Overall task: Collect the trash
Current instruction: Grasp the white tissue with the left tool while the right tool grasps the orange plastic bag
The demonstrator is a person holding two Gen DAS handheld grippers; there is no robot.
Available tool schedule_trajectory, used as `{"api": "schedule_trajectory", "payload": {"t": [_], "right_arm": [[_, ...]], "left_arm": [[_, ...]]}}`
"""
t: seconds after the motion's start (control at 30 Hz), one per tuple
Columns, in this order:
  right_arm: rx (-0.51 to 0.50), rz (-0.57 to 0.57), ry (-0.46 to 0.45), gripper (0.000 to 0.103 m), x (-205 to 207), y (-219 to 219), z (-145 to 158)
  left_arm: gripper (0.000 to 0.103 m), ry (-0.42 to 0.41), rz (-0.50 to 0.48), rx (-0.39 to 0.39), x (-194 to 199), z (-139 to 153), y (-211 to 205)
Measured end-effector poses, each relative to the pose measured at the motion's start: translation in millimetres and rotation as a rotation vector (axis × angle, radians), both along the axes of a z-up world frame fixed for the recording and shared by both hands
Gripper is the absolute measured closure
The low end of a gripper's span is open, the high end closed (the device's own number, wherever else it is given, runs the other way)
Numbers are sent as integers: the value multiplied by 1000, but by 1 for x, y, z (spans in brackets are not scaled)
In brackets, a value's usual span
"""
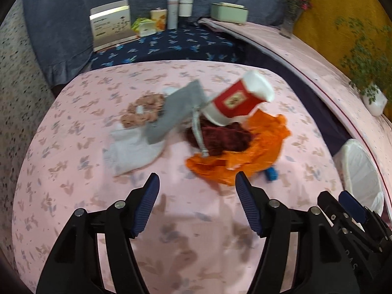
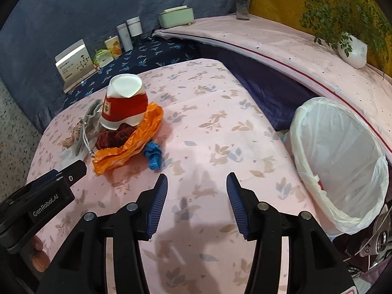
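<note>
Left gripper spread, empty | right gripper spread, empty | paper cup dented, red-white

Left wrist view: mounted behind own fingers, angled steeply down onto pink cloth, facing the cup pile from close range; bin at right edge. Right wrist view: same downward tilt, set further right of the cup, bin near at right. Shared: cup pile, pink cloth, bin, rear shelf boxes.
</note>
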State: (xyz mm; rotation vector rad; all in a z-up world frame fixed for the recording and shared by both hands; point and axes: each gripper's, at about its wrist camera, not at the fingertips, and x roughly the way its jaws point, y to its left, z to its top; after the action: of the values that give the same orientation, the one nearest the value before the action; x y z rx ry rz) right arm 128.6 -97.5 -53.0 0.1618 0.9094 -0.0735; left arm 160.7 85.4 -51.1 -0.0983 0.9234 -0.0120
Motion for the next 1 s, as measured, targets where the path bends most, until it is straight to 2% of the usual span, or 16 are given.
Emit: {"api": "schedule_trajectory", "payload": {"t": [0.33, 0.63, 0.77, 0.97, 1.0], "right_arm": [[23, 48, 25, 54, 24, 38, -7], [61, 58, 36, 54, 54, 63, -10], [60, 55, 41, 45, 65, 75, -14], [61, 47, 84, 45, 74, 84, -31], [67, 43, 90, 45, 75, 84, -34]], "left_arm": [[37, 36, 112, -10, 19, -19, 66], [37, 66, 104, -48, 49, -34, 88], [38, 91, 94, -60, 62, -43, 88], [47, 109, 80, -57, 68, -54, 86], [55, 105, 72, -56, 67, -54, 85]]}}
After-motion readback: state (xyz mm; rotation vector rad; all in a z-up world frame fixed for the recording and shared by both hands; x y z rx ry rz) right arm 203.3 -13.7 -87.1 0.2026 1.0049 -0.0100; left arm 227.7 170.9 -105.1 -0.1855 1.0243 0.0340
